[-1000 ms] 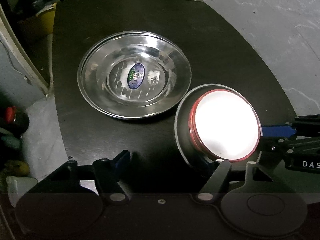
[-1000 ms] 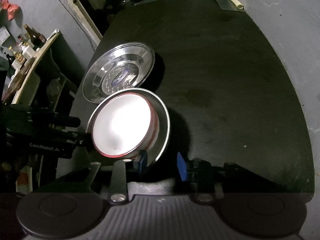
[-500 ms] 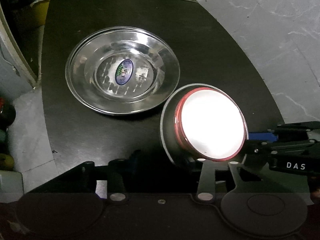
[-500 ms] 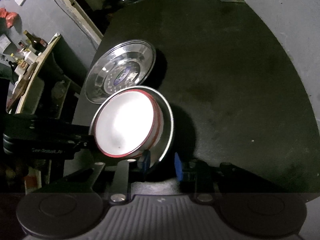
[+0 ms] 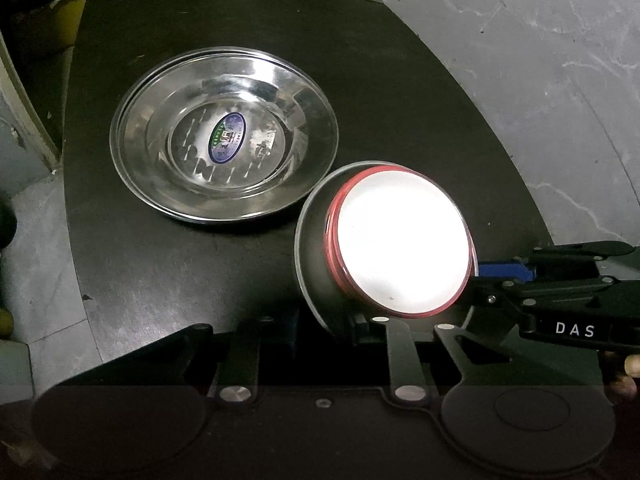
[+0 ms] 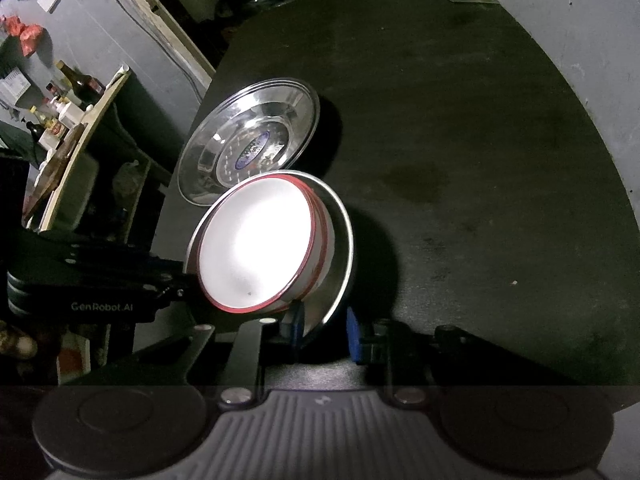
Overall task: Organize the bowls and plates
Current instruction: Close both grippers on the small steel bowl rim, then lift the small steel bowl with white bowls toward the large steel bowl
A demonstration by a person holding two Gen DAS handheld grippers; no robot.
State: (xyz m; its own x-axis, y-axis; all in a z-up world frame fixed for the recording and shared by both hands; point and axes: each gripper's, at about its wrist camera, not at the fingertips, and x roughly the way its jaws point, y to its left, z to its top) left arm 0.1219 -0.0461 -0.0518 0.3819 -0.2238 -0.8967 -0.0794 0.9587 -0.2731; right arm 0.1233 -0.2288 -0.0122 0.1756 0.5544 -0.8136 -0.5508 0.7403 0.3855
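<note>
Left wrist view, L to R: steel dish [image 5: 224, 136] w/ oval blue sticker in its well lies flat on the dark table [image 5: 380, 80], at about 11 o'clock from frame centre. Just beside it at 4 o'clock, a tilted stack: white bowl w/ red rim [image 5: 402, 248] nested in a steel plate [image 5: 310, 240], the plate's upper rim overlapping the dish's rim in this view; can't tell if they touch. Left gripper [image 5: 332, 324] sits at the stack's low edge at 6 o'clock, jaws apart w/ the plate edge between them; can't tell if they bite it. At 3 o'clock the right gripper [image 5: 496, 272] reaches in from the side, blue pad at the bowl's rim.

Right wrist view, L to R: shelf w/ bottles [image 6: 60, 100] at 9–10 o'clock, left gripper body below it. Dish [image 6: 248, 140] at 12 o'clock of the stack. Bowl [image 6: 256, 248] leans in plate [image 6: 344, 240], opening facing 9 o'clock. Right gripper [image 6: 324, 332] clamped on the plate's low rim at 6 o'clock, blue pads either side.
</note>
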